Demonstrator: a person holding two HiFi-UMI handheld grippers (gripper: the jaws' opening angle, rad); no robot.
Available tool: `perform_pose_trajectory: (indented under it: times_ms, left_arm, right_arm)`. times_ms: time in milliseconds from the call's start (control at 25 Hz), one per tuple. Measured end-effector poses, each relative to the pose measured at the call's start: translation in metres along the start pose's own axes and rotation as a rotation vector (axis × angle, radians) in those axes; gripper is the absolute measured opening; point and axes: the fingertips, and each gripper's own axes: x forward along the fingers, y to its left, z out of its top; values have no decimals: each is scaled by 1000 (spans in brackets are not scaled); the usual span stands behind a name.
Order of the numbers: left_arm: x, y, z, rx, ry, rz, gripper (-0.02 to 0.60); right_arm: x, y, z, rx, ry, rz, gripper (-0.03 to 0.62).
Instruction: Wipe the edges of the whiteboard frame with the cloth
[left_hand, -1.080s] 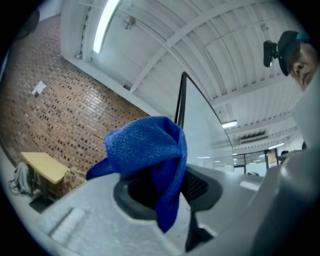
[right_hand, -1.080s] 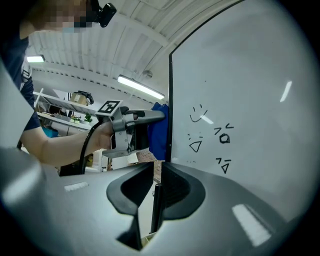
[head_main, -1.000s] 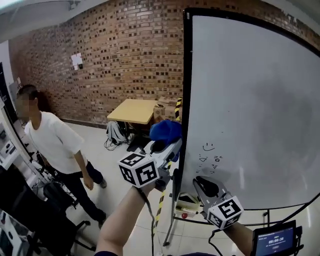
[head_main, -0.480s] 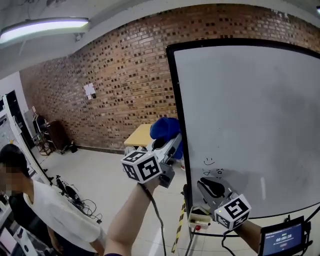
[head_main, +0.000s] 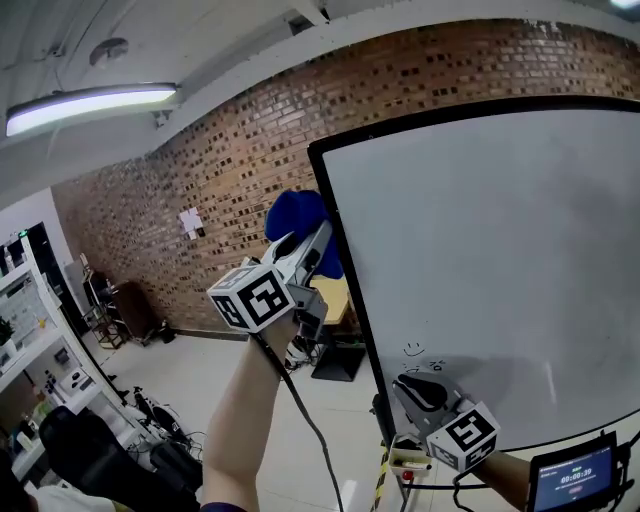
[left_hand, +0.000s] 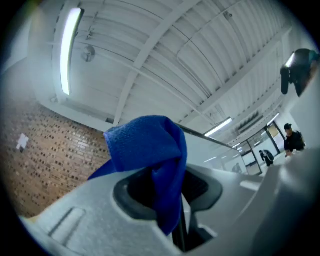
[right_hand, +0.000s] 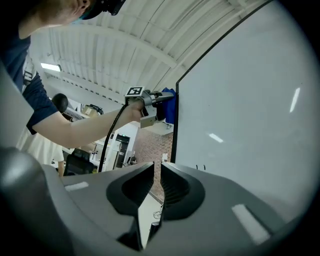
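Fingers of the left gripper (left_hand: 167, 190) pinch a blue cloth (left_hand: 145, 145) - a fold of it hangs down between the dark pads while the rest bunches up above the tips. In the head view, the left gripper (head_main: 308, 248) is raised on an outstretched arm, and the cloth (head_main: 295, 215) sits just beside the black left edge of the whiteboard frame (head_main: 345, 290), fairly high on it; whether cloth and frame touch I cannot tell. The right gripper (right_hand: 156, 187) has its fingers all but pressed together - only a thin slit shows, with nothing in it. That right gripper (head_main: 420, 385) hangs low, in front of the lower left part of the whiteboard (head_main: 500, 250), near a small scribbled face (head_main: 414, 349). Behind the raised arm runs a brick wall (head_main: 230, 170), under a long ceiling light (head_main: 90, 103).
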Motion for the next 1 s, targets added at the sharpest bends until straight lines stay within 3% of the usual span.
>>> perform_pose_trajectory:
  times_ms: [200,360,440,720,1000]
  left_arm:
    - [24,1,44,47,-11,10,126]
    - [29,13,70,-92,-92,29,127]
    - [30,19,79,-100,-110,51,127]
    - [51,8,102,82,-51,87,127]
    - [80,-37,122,564,92,56,127]
  right_arm:
    - [3,-4,30,-29,-53,13,46]
    - [5,9,43,-33,-97,55,46]
    - [5,12,42,-39,-96,63,44]
    - [-23,-19,36,-17,-73,6,43]
    - [-40,-44,29,7,-58,-26,41]
